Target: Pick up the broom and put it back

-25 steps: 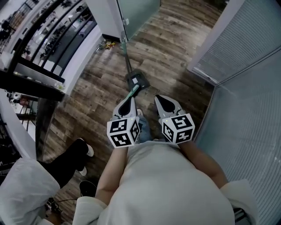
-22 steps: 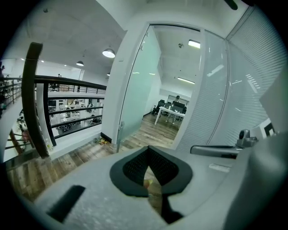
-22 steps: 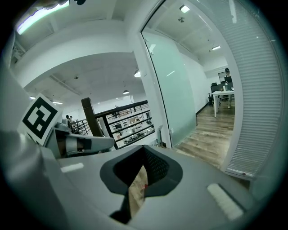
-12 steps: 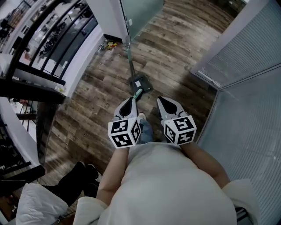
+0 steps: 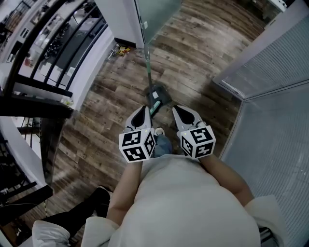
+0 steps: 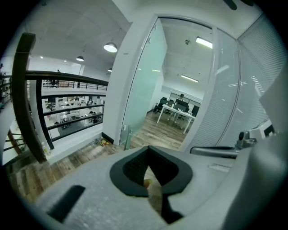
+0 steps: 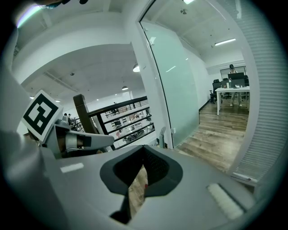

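Observation:
The broom [image 5: 147,67] is on the wooden floor straight ahead. Its thin grey handle runs away toward a glass door, and its dark head with a green part [image 5: 155,96] is nearest me. My left gripper [image 5: 143,110] and right gripper [image 5: 176,109] are held side by side just short of the head, the left tip close to the green part. Both are shut and empty, and neither touches the broom. In the left gripper view the left gripper [image 6: 149,148] has its jaws together, as does the right gripper [image 7: 144,148] in its own view. A grey stub [image 6: 127,136] beside the door may be the handle's end.
A frosted glass door [image 5: 154,14] and a white pillar [image 5: 120,21] stand ahead. A black railing [image 5: 43,53] runs along the left. Walls with blinds [image 5: 270,53] close in the right. Small yellow bits [image 5: 120,48] lie by the pillar. A bystander's dark leg [image 5: 89,210] is at the lower left.
Both grippers have moved forward together, and the broom head now lies just beyond their tips. The bystander at the lower left has slid toward the bottom edge.

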A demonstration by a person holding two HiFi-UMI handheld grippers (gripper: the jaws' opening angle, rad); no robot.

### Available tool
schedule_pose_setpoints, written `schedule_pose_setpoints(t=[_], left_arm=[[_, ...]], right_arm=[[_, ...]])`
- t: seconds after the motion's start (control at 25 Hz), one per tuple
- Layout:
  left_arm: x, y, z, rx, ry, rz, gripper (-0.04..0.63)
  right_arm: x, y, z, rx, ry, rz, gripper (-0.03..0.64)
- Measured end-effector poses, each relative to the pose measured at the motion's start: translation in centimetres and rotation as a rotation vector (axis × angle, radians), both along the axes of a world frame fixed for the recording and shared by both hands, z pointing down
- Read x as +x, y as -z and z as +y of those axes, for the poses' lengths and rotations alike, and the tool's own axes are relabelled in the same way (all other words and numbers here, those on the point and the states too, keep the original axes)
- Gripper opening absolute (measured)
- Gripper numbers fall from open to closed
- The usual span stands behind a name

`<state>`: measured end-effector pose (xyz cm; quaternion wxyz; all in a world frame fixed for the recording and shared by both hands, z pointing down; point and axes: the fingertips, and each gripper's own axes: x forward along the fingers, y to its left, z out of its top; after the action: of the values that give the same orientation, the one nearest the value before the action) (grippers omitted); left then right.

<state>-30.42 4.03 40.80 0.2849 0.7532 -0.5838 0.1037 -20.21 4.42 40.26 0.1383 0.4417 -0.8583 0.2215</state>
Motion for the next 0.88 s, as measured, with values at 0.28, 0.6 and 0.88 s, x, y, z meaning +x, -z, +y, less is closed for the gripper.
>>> schedule_pose_setpoints(t=[0.28,0.6,0.88], left_arm=[[-2.4,-0.9,-2.8,-0.006,-0.013,0.003,0.009],[-4.5,-1.6,-5.7,-0.007,-0.029,0.013,0.009],[-5.8,-2.9,-7.1,-0.024,-0.039,0.027,0.009]], right_arm=[[-2.6,-0.6,-3.2,0.004,0.002,0.018,0.006],[-4.7,-1.3,-6.3,0.006,-0.012,0.038,0.006],[-6.4,-2.5,-7.5,0.0,-0.003,0.063,0.006]])
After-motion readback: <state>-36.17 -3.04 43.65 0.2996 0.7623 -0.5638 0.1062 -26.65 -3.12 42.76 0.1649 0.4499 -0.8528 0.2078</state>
